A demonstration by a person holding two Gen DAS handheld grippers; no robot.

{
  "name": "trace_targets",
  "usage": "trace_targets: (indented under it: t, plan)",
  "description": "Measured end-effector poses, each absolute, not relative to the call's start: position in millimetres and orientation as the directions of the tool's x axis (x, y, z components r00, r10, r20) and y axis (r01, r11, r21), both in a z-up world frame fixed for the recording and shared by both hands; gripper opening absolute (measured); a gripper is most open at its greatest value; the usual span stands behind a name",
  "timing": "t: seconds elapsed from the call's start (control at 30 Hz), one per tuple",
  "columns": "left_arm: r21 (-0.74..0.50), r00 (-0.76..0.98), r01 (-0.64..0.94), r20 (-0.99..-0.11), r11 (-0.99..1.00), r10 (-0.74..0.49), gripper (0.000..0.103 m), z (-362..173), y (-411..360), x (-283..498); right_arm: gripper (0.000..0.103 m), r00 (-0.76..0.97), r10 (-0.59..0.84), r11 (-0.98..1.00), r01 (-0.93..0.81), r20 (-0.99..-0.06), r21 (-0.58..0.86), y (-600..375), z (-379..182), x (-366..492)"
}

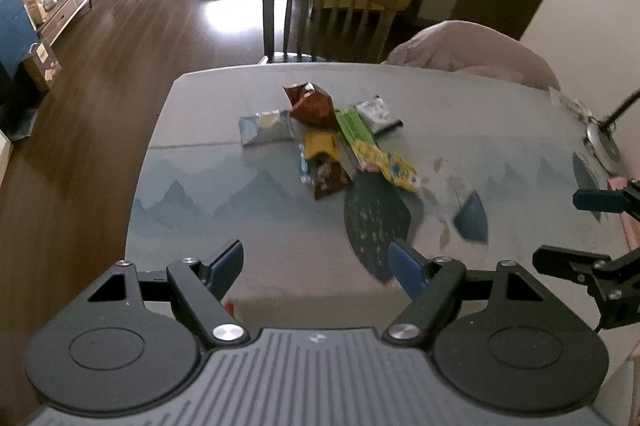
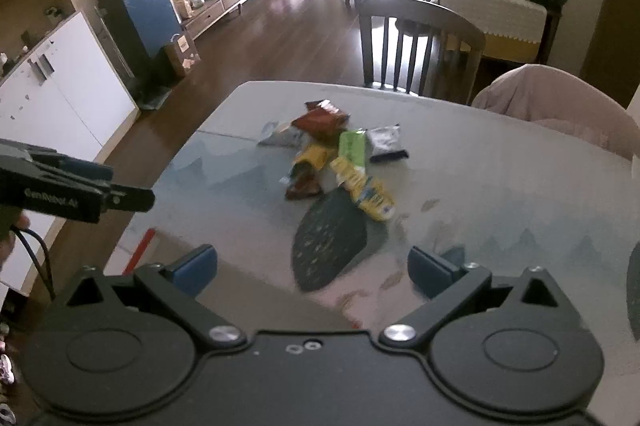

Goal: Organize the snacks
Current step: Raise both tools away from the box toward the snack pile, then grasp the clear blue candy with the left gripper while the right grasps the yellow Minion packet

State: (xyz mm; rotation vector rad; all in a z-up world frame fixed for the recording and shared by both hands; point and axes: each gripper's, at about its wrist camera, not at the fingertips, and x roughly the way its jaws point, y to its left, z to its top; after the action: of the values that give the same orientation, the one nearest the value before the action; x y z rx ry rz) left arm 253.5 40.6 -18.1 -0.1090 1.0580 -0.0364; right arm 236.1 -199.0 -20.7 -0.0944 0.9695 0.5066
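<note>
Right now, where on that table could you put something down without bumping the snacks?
Bare table lies left of the snack pile, toward the left edge, and between the pile and both open tools. The far strip by the wooden chair is free too. The middle is crowded with overlapping packets.

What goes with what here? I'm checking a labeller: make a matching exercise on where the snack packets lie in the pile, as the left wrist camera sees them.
Things:
1. red-brown bag
2. silver-blue packet
3. black-and-white packet
4. yellow packet

Places:
A. left end
B. nearest the camera
C. right end, far side
D. farthest, toward the chair

Pairs: 1-D, 2-A, 3-C, 4-B
</note>
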Motion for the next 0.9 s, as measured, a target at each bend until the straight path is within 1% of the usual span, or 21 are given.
trace_targets:
  t: [0.1,0.2,0.5,0.77,0.9]
  plan:
    - [-0.092,0.477,-0.031,-0.877,0.995,-0.067,0.080,-22.4,39.0,281.0,0.102,0.449,0.360,0.876,-0.464,-0.818,0.131,-202.2,-25.7,263.5]
    - [-0.078,0.457,-0.034,-0.888,0.996,-0.054,0.080,-29.5,36.1,307.9,0.102,0.408,0.368,0.866,-0.478,-0.835,0.148,-205.6,-37.1,292.3]
    - [-0.085,0.369,-0.055,-0.928,0.995,-0.059,0.080,-65.5,24.1,377.1,0.101,0.339,0.357,0.852,-0.500,-0.870,0.155,-204.2,-75.5,363.3]
    - [-0.059,0.286,-0.012,-0.957,0.998,-0.053,0.080,-112.2,9.2,423.0,0.096,0.258,0.328,0.808,-0.575,-0.909,0.128,-188.4,-125.3,400.2]
    - [-0.042,0.246,-0.018,-0.969,0.999,-0.037,0.080,-134.5,11.6,442.2,0.092,0.226,0.314,0.795,-0.594,-0.922,0.125,-182.8,-149.8,412.8]
